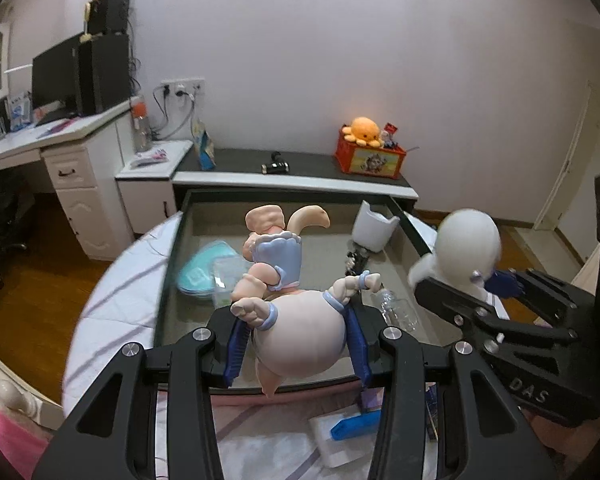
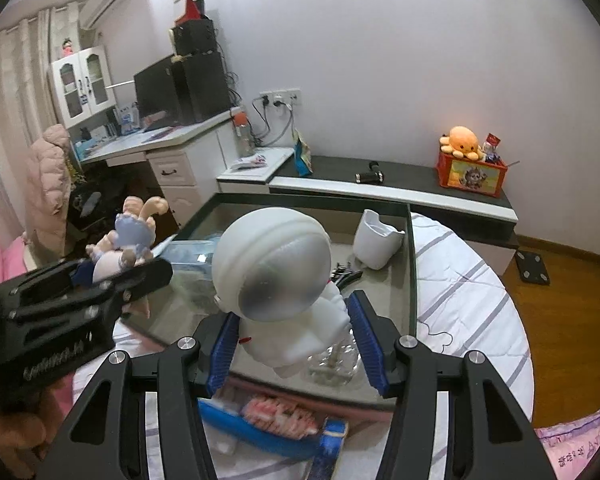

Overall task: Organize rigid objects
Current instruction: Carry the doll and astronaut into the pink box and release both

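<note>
Both grippers hold figurines above the open storage box (image 1: pixel 172 280) on the bed.

Nearest the left wrist camera, the left gripper (image 1: pixel 298 344) is clamped on a pink rabbit figurine (image 1: pixel 300 336) in a pale blue dress, blue pads (image 1: pixel 236 344) pressing its round body from both sides, its ears pointing away over the box. Just to its right, the right gripper (image 2: pixel 296 340) grips a white astronaut figurine (image 2: pixel 276 272) at the torso, its big helmet toward the camera. Inside the box lie a white cup-like holder (image 1: pixel 374 226) at the far right corner, a teal pouch (image 1: pixel 204 272) at the left, a clear plastic bottle (image 1: pixel 396 310) near the front right, and some small dark tools, perhaps clips, too blurred to identify. An orange octopus plush (image 2: pixel 462 142) sits on a red crate (image 2: pixel 474 176) on the low cabinet (image 2: pixel 380 192) behind.
</note>
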A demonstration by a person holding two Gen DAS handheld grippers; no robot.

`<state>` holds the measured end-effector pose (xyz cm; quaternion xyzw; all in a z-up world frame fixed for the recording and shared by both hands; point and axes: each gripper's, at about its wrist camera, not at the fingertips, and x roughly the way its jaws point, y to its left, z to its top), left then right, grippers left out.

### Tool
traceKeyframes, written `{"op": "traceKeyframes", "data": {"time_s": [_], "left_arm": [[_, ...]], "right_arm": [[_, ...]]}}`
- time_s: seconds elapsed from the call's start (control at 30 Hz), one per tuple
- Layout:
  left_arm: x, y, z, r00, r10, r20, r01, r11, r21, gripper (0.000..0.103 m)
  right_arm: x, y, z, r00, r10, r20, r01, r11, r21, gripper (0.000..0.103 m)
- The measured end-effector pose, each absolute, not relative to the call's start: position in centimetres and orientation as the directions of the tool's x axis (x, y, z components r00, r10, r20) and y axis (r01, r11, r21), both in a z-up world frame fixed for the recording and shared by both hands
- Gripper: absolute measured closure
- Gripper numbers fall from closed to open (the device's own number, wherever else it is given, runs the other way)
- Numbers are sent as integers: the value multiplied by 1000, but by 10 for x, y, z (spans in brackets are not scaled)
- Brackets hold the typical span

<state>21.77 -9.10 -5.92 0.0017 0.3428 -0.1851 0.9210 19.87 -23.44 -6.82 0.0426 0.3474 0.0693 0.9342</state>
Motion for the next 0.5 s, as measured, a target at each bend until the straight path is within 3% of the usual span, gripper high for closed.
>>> {"op": "traceKeyframes", "data": {"time_s": [0.5], "left_arm": [[256, -104, -96, 662, -307, -683, 329, 939, -104, 60]], "right_arm": [[239, -237, -103, 689, 133, -713, -79, 991, 109, 48]]}}
